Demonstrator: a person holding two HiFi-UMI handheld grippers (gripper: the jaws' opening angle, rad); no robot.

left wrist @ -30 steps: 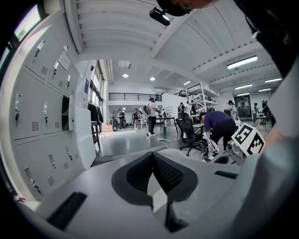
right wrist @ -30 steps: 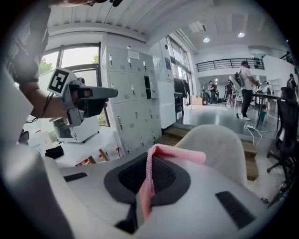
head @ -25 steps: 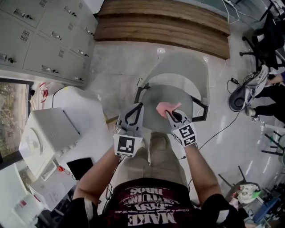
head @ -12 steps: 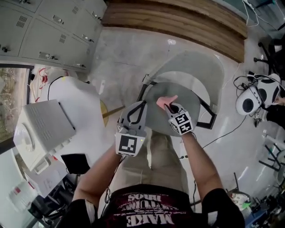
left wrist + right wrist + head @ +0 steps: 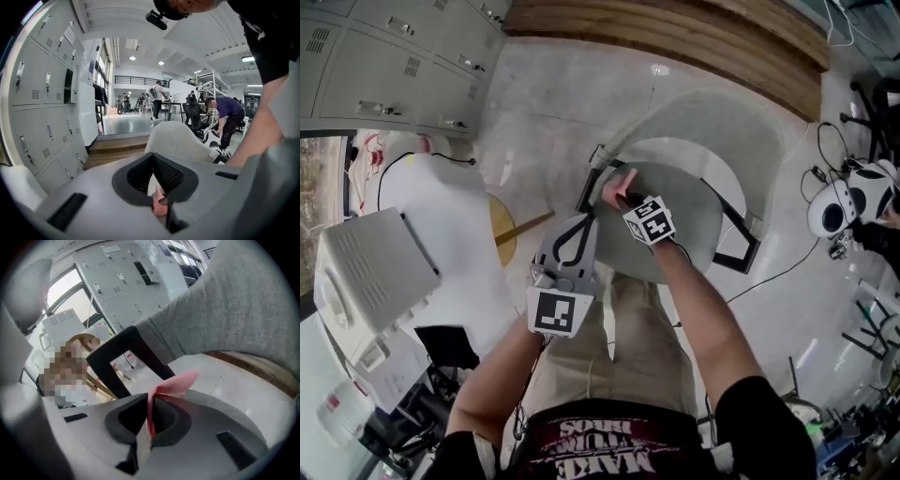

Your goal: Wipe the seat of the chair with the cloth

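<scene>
Right gripper (image 5: pixel 623 199) is over the round grey chair seat (image 5: pixel 680 239), at the seat's left edge next to the black frame. Its jaws are clamped tight on the thin pink cloth (image 5: pixel 614 187), and in the right gripper view (image 5: pixel 151 404) the cloth (image 5: pixel 176 383) fans out past the tips. Honestly can't tell whether the cloth actually touches the seat. Left gripper (image 5: pixel 587 219) sits just off the seat's front-left edge, above the person's beige trousers (image 5: pixel 619 337). Its own view (image 5: pixel 153 157) shows the jaws closed tip to tip, nothing pinched. The chair's light grey curved backrest (image 5: pixel 722 122) is on the seat's far side, wooden step (image 5: pixel 675 37) beyond that
</scene>
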